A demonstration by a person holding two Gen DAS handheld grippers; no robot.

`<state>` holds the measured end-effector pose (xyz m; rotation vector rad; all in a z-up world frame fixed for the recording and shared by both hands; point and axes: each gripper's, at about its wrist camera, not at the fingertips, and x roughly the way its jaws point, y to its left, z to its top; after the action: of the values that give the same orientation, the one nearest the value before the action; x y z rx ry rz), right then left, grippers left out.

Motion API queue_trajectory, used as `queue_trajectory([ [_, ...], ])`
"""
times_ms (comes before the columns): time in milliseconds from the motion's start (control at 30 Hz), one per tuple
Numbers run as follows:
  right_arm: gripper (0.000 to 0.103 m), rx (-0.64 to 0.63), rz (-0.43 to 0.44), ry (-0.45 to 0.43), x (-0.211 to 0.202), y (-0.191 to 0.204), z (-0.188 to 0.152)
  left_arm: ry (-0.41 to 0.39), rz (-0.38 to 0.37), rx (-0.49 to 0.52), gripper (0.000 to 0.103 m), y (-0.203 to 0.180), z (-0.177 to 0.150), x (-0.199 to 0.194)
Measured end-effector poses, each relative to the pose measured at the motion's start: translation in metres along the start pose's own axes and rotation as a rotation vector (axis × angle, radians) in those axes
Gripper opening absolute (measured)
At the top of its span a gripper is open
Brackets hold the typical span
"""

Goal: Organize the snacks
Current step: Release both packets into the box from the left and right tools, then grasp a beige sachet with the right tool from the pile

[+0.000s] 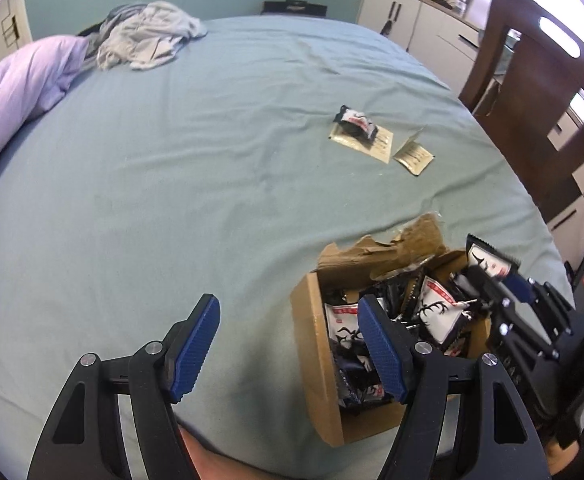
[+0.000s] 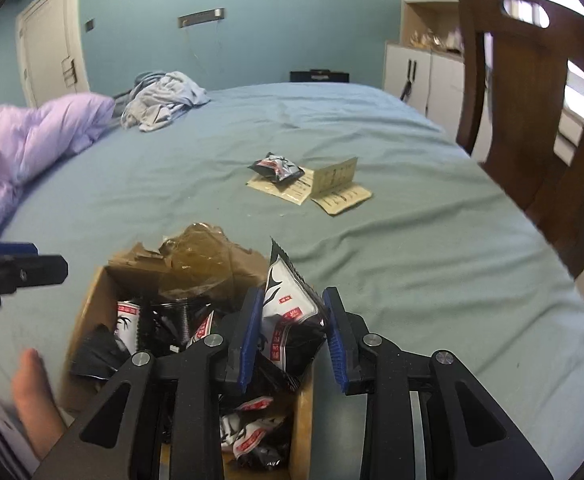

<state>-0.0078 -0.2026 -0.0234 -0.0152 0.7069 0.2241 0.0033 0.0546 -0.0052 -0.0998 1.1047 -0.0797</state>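
Bedding of pale green covers the bed (image 1: 212, 160) across the left wrist view. The left gripper (image 1: 288, 350) hangs over it with its blue pads spread wide and nothing between them; its right finger overlaps the near-left part of a cardboard box (image 1: 312, 352). The box sits on the sheet, flaps torn open, full of black-and-white snack packets (image 1: 438, 312). At the box's right edge the right gripper (image 1: 496, 276) holds one packet upright. Farther up the bed another snack packet (image 1: 356, 122) lies on a tan sachet (image 1: 372, 142), with a second tan sachet (image 1: 414, 156) just beside it. A lilac duvet (image 1: 20, 92) and crumpled grey clothes (image 1: 148, 36) lie at the far left, a wooden chair (image 1: 540, 92) at the right.

From the right wrist view, the right gripper (image 2: 294, 334) is narrowed on a white-and-black held packet (image 2: 288, 304) that stands upright above the box (image 2: 88, 304). The left gripper (image 2: 8, 268) shows at the left edge; its opening cannot be judged here. The lone packet (image 2: 278, 168) and sachets (image 2: 292, 190) lie mid-bed, well apart from the box.
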Motion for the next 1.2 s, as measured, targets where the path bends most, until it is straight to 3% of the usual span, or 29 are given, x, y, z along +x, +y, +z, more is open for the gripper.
queue_trajectory([
  [67, 0.033, -0.007, 0.049, 0.019, 0.005, 0.004, 0.000, 0.008, -0.004, -0.016, 0.072, 0.007, 0.001, 0.002],
  [133, 0.042, 0.022, 0.105, 0.027, 0.005, 0.003, 0.002, 0.013, -0.008, -0.031, 0.072, 0.009, 0.002, 0.003],
  [200, 0.068, 0.085, 0.136, 0.009, -0.001, -0.004, 0.003, 0.015, -0.008, -0.041, 0.072, 0.011, 0.001, 0.003],
  [300, 0.080, 0.163, 0.108, -0.071, -0.020, -0.019, 0.008, 0.018, -0.003, -0.045, 0.072, 0.011, 0.000, 0.003],
  [433, 0.081, 0.232, 0.009, -0.114, -0.035, -0.034, 0.003, 0.018, 0.004, -0.037, 0.072, 0.010, 0.000, 0.001],
  [600, 0.081, 0.286, -0.067, -0.057, -0.030, -0.040, 0.003, 0.009, 0.027, -0.002, 0.072, 0.003, -0.002, -0.002],
  [1200, 0.081, 0.313, -0.009, 0.004, -0.024, -0.048, 0.023, -0.047, 0.050, 0.153, 0.075, -0.028, -0.005, -0.013],
])
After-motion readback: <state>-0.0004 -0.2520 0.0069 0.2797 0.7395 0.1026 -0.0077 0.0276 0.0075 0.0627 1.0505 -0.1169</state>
